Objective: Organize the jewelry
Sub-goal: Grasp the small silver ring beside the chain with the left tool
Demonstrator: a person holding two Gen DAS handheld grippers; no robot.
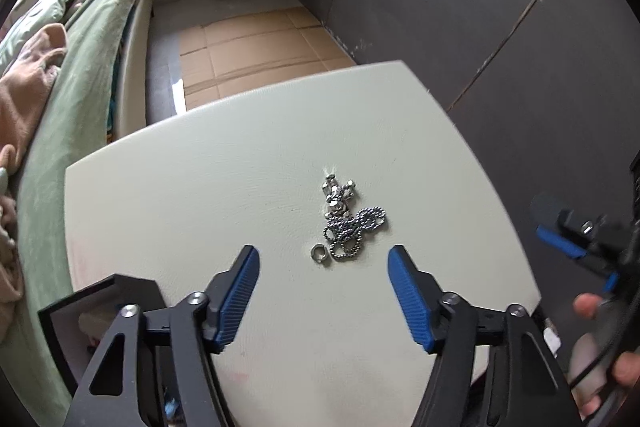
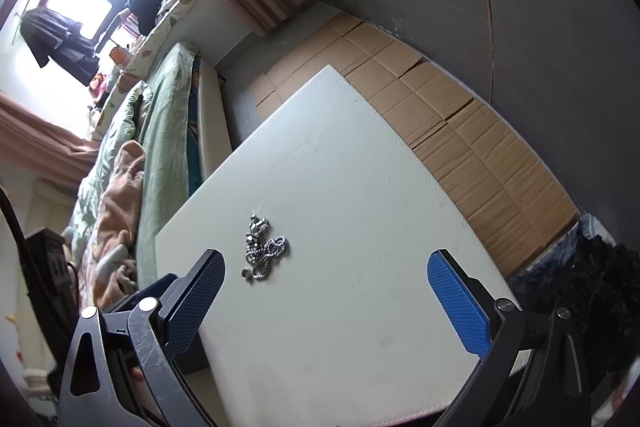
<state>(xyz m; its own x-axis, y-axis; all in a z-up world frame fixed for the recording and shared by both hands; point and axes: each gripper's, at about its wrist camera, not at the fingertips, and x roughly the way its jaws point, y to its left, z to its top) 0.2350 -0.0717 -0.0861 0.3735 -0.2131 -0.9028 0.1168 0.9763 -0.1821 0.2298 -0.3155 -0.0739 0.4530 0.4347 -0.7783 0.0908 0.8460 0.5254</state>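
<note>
A tangled silver ball-chain necklace (image 1: 352,227) with a silver pendant (image 1: 338,193) lies on the white table (image 1: 200,187). A small silver ring (image 1: 319,252) lies just beside the chain, on its near left. My left gripper (image 1: 323,255) is open, hovering above the table with the ring between its blue fingertips. The black box (image 1: 100,311) sits at the table's near left corner. My right gripper (image 2: 326,261) is open and empty, above the table's near edge; the chain (image 2: 266,251) and ring (image 2: 247,273) lie just right of its left finger. It also shows in the left wrist view (image 1: 568,243).
A bed with green bedding (image 1: 80,67) runs along the table's left side. Flattened cardboard (image 1: 256,51) covers the floor beyond the table. A dark wall (image 1: 480,7) stands to the right. Dark fabric (image 2: 580,267) lies by the table's right side.
</note>
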